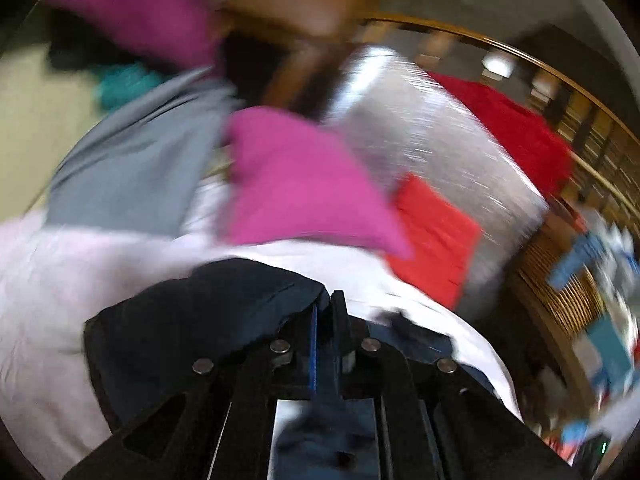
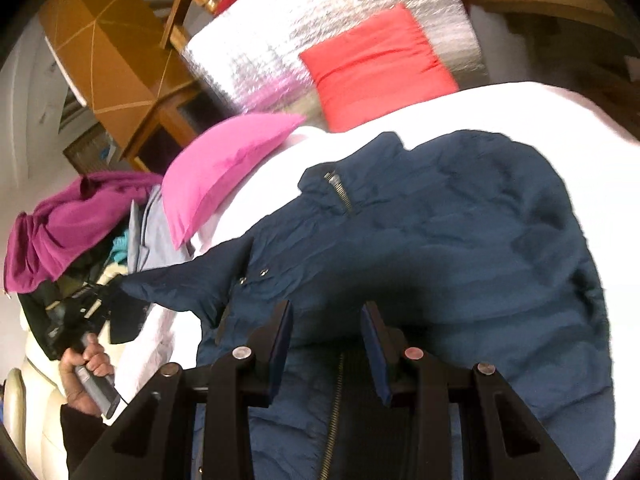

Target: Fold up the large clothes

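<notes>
While your left gripper (image 1: 325, 312) has its jaws pressed together on a fold of the navy jacket (image 2: 420, 248), pinching what looks like the sleeve end, the garment's body lies spread on the white sheet (image 2: 540, 112) right ahead of and under your right gripper (image 2: 328, 320). That right tool stands partly spread, its pads either side of the zipper (image 2: 340, 196) line with no cloth visibly pinched between them. From the right wrist view, the pinched sleeve stretches out to the left of the tool toward your hand (image 2: 94, 364). Folding has barely begun, I judge: the jacket is laid out, wrinkled, with no fold yet made. Left to do: bring this sleeve across the body, then the other side, then halve the length. A pink pillow (image 2: 224, 168) sits beyond the collar.
</notes>
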